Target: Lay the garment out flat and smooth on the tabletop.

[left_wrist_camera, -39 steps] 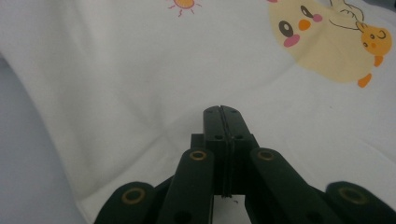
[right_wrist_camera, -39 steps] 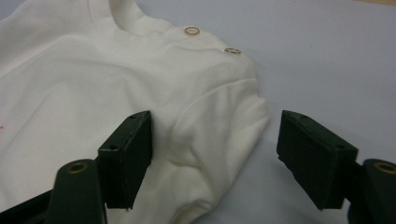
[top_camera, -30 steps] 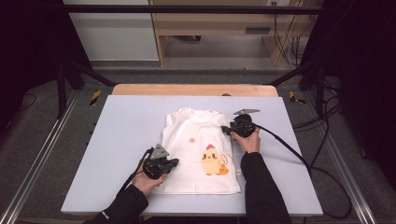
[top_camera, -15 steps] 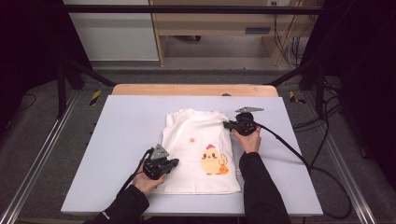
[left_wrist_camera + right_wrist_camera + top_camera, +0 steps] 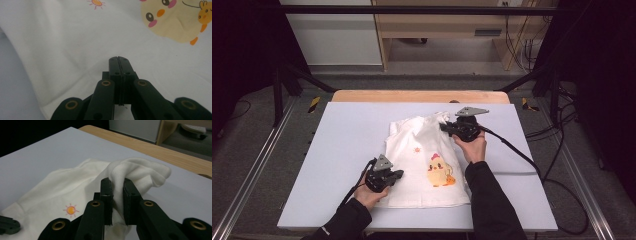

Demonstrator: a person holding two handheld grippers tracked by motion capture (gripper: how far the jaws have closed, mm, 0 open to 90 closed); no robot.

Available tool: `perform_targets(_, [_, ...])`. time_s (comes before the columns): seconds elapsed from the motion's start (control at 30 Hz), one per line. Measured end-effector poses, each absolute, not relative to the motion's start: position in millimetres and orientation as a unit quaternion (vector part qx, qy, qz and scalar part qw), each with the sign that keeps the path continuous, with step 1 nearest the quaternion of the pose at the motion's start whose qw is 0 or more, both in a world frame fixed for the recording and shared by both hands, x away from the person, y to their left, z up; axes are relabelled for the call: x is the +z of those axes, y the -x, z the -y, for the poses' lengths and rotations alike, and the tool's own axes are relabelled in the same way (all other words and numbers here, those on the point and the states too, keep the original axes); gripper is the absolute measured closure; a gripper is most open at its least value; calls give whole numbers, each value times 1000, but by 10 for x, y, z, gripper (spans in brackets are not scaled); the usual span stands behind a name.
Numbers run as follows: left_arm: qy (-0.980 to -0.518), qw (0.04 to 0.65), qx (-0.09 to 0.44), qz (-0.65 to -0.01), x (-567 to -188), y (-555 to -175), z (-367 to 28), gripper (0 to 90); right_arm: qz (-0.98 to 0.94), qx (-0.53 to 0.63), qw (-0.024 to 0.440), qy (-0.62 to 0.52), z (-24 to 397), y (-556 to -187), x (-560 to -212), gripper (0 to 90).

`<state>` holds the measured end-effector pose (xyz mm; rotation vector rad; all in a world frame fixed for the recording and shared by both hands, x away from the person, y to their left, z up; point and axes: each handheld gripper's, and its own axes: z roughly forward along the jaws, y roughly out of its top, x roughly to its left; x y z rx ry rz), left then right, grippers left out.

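Lifted since before, the right gripper (image 5: 446, 127) has just closed its jaws on the soft white shirt's (image 5: 412, 150) bunched sleeve; left gripper (image 5: 396, 175) jaws closed, pinning the hem.

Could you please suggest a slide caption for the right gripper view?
Right gripper pinching a bunched fold of the white shirt above the pale table.
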<state>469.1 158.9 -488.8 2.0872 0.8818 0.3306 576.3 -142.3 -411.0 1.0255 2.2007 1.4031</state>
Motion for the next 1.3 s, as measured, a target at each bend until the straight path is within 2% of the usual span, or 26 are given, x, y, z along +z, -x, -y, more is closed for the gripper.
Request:
perform_targets(0.2, [-830,413,131,-351,-4888,-4690,-1589,896,-801,482,148,-322,1137,-5693,-4189,808])
perform_targets(0.57, [-830,413,130,-352,-4888,-4694,-1590,896,-844,438,110,-290,791,-5662,-4749,796])
perform_targets(0.7, [-830,413,130,-352,-4888,-4694,-1590,897,-843,442,107,-288,767,-5659,-4800,762])
perform_targets(0.8, [-829,414,128,-353,-4888,-4696,-1592,897,-840,448,106,-288,787,-5639,-4754,668])
perform_targets(1.0, [-830,414,128,-352,-4888,-4696,-1594,896,-823,467,134,-296,906,-5532,-4512,304])
perform_targets(1.2, [-830,414,128,-352,-4888,-4697,-1594,896,-807,455,180,-330,1104,-5442,-4246,85])
perform_targets(1.3, [-830,414,127,-352,-4888,-4700,-1597,896,-795,458,186,-353,1224,-5421,-4204,37])
